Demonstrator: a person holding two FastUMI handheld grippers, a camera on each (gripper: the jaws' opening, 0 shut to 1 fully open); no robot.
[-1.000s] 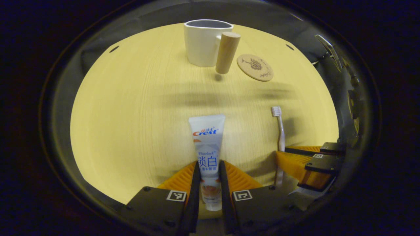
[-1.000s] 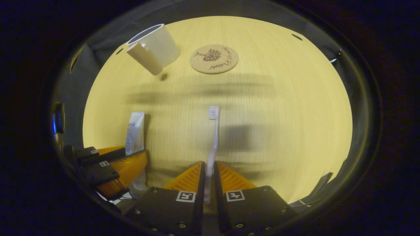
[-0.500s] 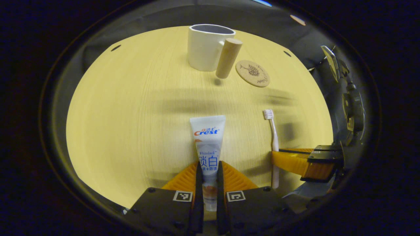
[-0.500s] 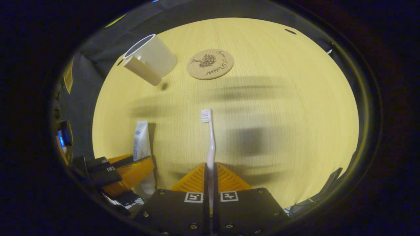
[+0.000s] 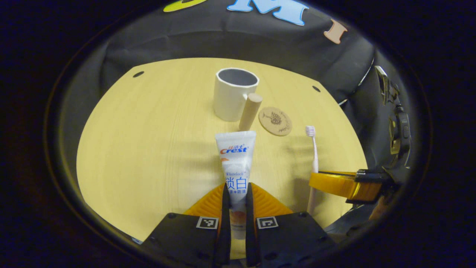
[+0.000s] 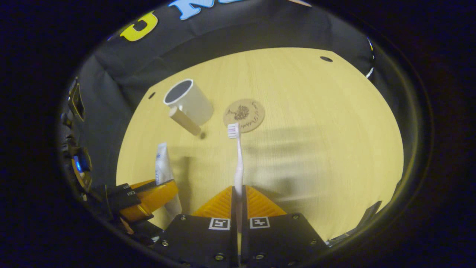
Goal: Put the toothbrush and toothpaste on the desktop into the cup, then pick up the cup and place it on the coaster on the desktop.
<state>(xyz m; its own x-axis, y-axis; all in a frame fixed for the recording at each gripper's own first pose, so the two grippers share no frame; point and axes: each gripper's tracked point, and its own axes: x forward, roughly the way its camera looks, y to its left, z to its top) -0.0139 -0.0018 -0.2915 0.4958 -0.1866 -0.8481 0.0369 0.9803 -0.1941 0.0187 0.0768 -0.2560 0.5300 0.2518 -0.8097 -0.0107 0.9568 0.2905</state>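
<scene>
My left gripper (image 5: pixel 236 190) is shut on the white toothpaste tube (image 5: pixel 235 156), which sticks out forward above the wooden desktop. My right gripper (image 6: pixel 238 191) is shut on the pale toothbrush (image 6: pixel 237 160), bristles pointing away from me. A white cup (image 5: pixel 234 93) with a wooden cylinder handle (image 5: pixel 250 111) stands upright and empty at the far middle of the desktop. The round cork coaster (image 5: pixel 275 121) lies just right of it. In the right gripper view the cup (image 6: pixel 189 101) sits left of the coaster (image 6: pixel 244 114), and the left gripper (image 6: pixel 148 197) holds the tube (image 6: pixel 163 173) at lower left. The right gripper (image 5: pixel 344 184) with the toothbrush (image 5: pixel 313 149) shows at the right of the left gripper view.
The light wooden desktop (image 5: pixel 148 141) has small dark holes near its far corners (image 5: pixel 138 74). Black booth cloth (image 5: pixel 223 41) rises behind its far edge. Dark equipment (image 5: pixel 398 126) stands off the table's right side.
Both grippers have risen off the desktop with the toothpaste and toothbrush in them. The cup and coaster now look farther off and the back wall has come into sight.
</scene>
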